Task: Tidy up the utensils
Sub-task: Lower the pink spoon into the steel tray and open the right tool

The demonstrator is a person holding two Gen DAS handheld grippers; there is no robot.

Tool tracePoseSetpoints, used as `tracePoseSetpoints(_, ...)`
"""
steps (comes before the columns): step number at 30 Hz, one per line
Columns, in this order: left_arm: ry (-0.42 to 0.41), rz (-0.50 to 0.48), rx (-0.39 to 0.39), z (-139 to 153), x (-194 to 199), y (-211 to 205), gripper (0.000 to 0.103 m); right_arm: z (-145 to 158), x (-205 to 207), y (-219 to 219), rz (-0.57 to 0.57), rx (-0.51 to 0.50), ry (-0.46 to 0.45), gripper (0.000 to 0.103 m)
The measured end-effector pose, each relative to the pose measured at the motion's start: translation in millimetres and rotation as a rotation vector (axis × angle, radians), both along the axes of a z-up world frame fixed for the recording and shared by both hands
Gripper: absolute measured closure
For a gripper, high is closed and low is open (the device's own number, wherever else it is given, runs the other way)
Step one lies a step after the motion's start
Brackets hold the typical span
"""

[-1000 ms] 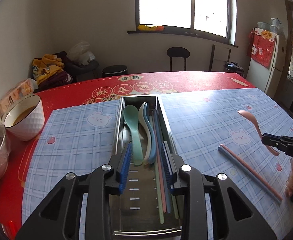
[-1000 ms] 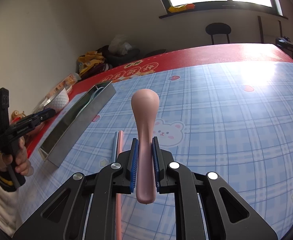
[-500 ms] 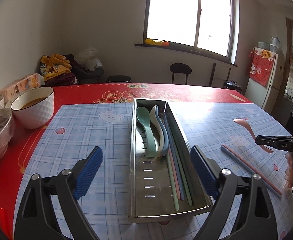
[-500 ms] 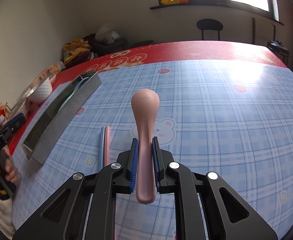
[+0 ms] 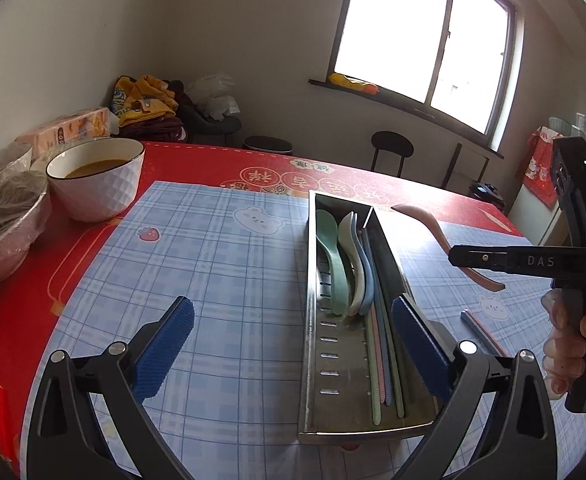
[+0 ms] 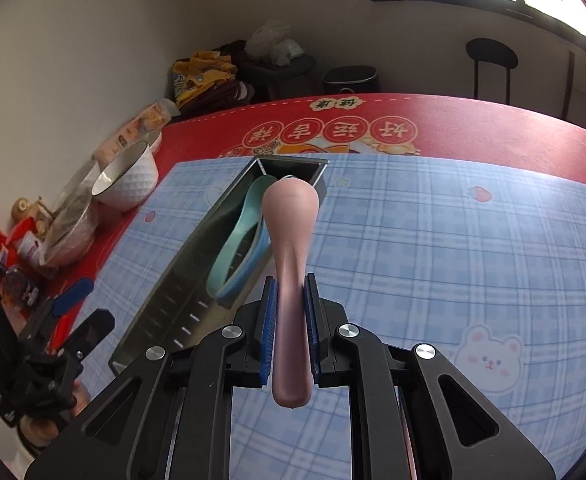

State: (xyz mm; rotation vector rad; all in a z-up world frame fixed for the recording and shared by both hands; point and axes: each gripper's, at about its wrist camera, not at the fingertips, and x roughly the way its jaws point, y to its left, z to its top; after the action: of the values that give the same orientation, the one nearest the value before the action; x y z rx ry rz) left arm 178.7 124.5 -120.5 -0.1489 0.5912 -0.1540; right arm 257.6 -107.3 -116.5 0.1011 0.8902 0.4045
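A steel utensil tray [image 5: 389, 264] lies lengthwise on the blue checked mat. It holds green [image 5: 331, 256], white and blue spoons and several chopsticks [image 5: 377, 352]. My left gripper [image 5: 293, 306] hovers at the tray's near end, its jaws opening wide and gripping nothing. My right gripper [image 6: 290, 282] is shut on the handle of a pink spoon [image 6: 291, 216], bowl pointing forward above the tray's [image 6: 197, 248] right wall. In the left wrist view that pink spoon [image 5: 433, 224] hangs in the air just right of the tray. A pink and blue chopstick pair [image 5: 481, 330] lies on the mat.
A white bowl of brown liquid [image 5: 97, 178] stands at the left on the red cloth, beside a film-covered bowl [image 5: 5, 216] and a tissue pack [image 5: 69, 132]. Packets crowd the table's left edge [image 6: 17, 248]. A hand [image 5: 565, 344] grips the right handle.
My left gripper has opened wide from nearly closed, drawn back from the tray and rolled. My right gripper has carried the pink spoon left and up, from the chopsticks to the tray.
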Motion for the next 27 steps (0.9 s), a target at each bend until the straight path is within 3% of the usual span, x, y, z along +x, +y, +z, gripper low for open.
tracePoseSetpoints(6,0.009,0.027,-0.029,0,2,9,0.006,-8,29,39,-0.023,-0.082,0.037,0.089)
tracePoseSetpoints(16,-0.001,0.018,-0.038,4,2,8,0.006,-18,51,58,-0.126,-0.107,0.076,0.089)
tracePoseSetpoints(19,-0.003,0.023,-0.046,4,1,10,0.006,-22,54,65,-0.131,-0.087,0.114,0.089)
tracePoseSetpoints(24,0.002,0.028,-0.059,3,2,13,0.006,-21,50,70,-0.067,0.079,0.134,0.088)
tracePoseSetpoints(27,0.004,0.025,-0.060,3,3,13,0.006,-16,47,68,-0.074,0.070,0.117,0.088)
